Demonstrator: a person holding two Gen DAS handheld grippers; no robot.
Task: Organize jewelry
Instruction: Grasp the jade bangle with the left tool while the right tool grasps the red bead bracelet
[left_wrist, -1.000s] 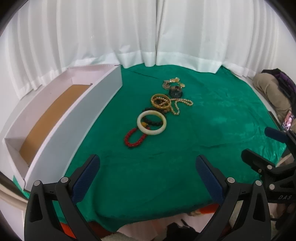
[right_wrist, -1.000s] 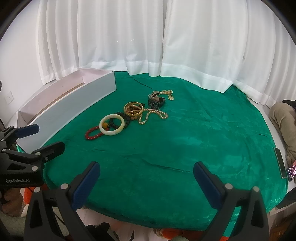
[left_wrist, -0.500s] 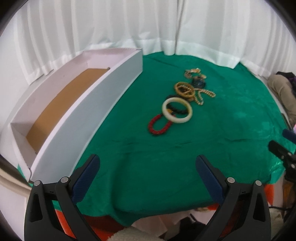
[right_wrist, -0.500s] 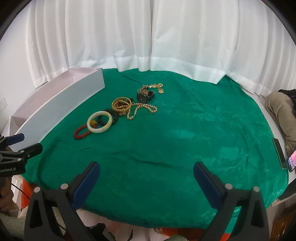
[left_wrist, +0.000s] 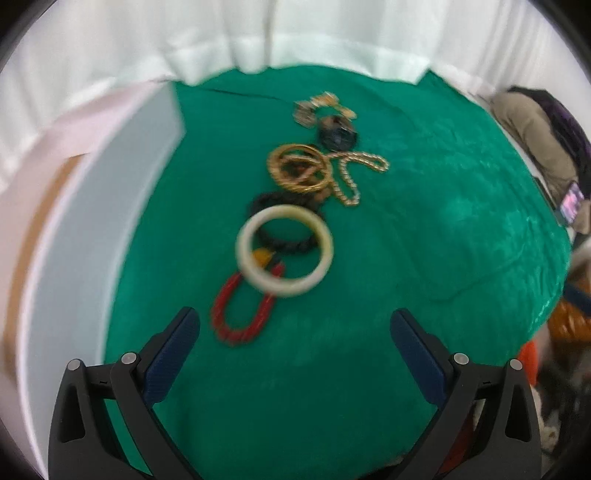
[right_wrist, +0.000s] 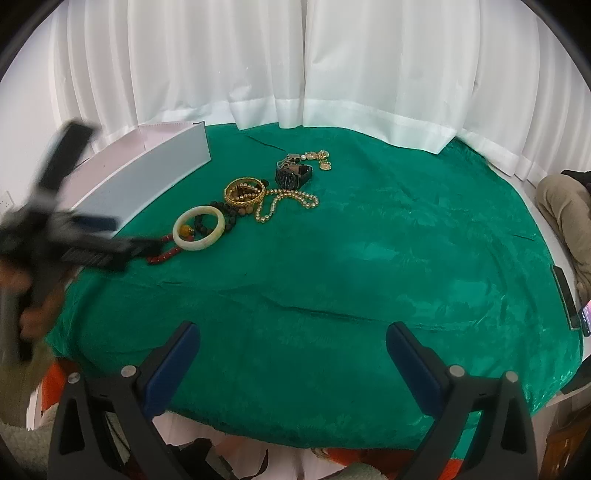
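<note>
A row of jewelry lies on the green cloth (left_wrist: 424, 258): a red bead bracelet (left_wrist: 242, 312), a cream bangle (left_wrist: 284, 251) over a dark bead bracelet (left_wrist: 288, 242), gold bangles (left_wrist: 299, 168), a pearl necklace (left_wrist: 351, 173), a dark watch (left_wrist: 338, 133) and gold pieces (left_wrist: 321, 103). My left gripper (left_wrist: 293, 332) is open and empty, just short of the red bracelet. My right gripper (right_wrist: 291, 345) is open and empty over the cloth's near edge, far from the bangle (right_wrist: 199, 229). The left gripper shows blurred at the left of the right wrist view (right_wrist: 96, 236).
A long white box (left_wrist: 92, 221) with a brown floor lies along the cloth's left side. White curtains (right_wrist: 295, 74) hang behind. A phone (right_wrist: 563, 291) lies at the right edge, beside a seated person's leg (right_wrist: 565, 206).
My left gripper has moved forward and right over the cloth, close to the red bracelet. The right gripper has held nearly still. Both jaws stay open.
</note>
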